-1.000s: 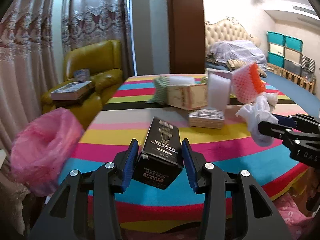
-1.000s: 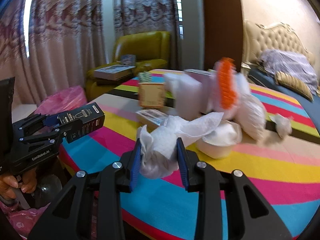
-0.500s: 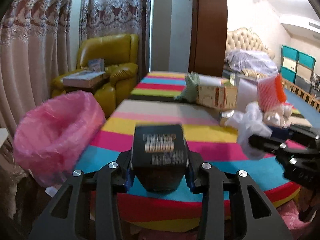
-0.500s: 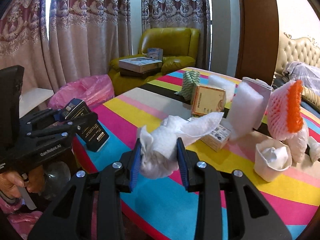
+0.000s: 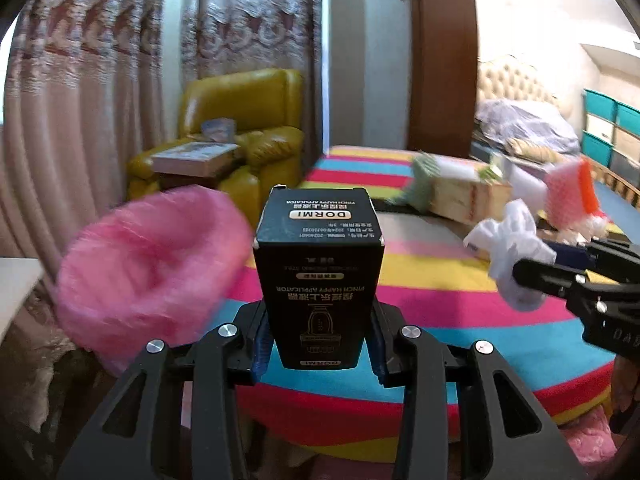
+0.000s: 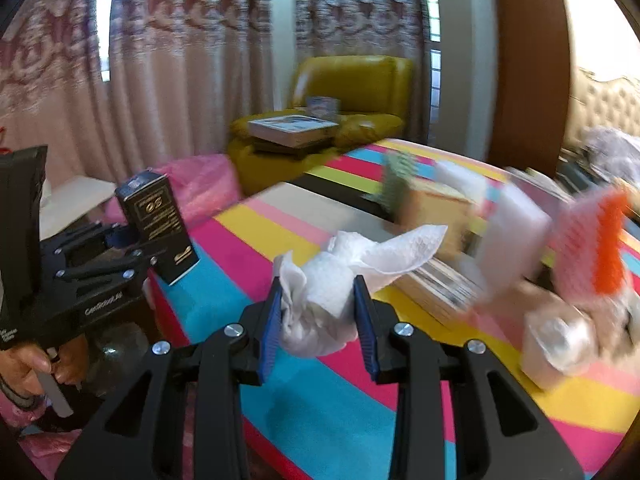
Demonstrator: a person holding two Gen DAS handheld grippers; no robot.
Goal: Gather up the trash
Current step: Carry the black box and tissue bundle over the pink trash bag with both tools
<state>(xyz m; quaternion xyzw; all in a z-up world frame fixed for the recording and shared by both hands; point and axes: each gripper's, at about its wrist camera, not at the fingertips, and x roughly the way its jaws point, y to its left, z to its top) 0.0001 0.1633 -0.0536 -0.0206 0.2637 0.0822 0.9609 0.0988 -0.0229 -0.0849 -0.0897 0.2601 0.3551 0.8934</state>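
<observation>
1. Black cardboard fills the middle of your left wrist view: the black box (image 5: 320,276) stands upright between the blue pads of your left gripper (image 5: 320,350), which is clamped on its lower part. A second ago it lay tilted between wider jaws, which have since narrowed onto it.
2. In that view the pink bin bag (image 5: 148,264) is just left of the box and much nearer than before, and the striped table (image 5: 440,300) has slid to the right.
3. Right of the box, your right gripper (image 5: 532,276) reaches in from the frame edge with the white tissue wad (image 5: 512,252) in its tips; its body is cut off.
4. Beyond the box the far clutter on the table is smeared by motion and hard to name.
5. In your right wrist view the right gripper (image 6: 320,312) holds the tissue wad (image 6: 324,300) at the same narrow width as a second ago.
6. Left of the tissue, the left gripper (image 6: 136,246) carries the box (image 6: 158,226) over the table edge, nearer the bin bag (image 6: 200,188), which it partly hides.
7. Right of the tissue, the boxes and the orange-and-pink foam net (image 6: 592,248) are blurred.
</observation>
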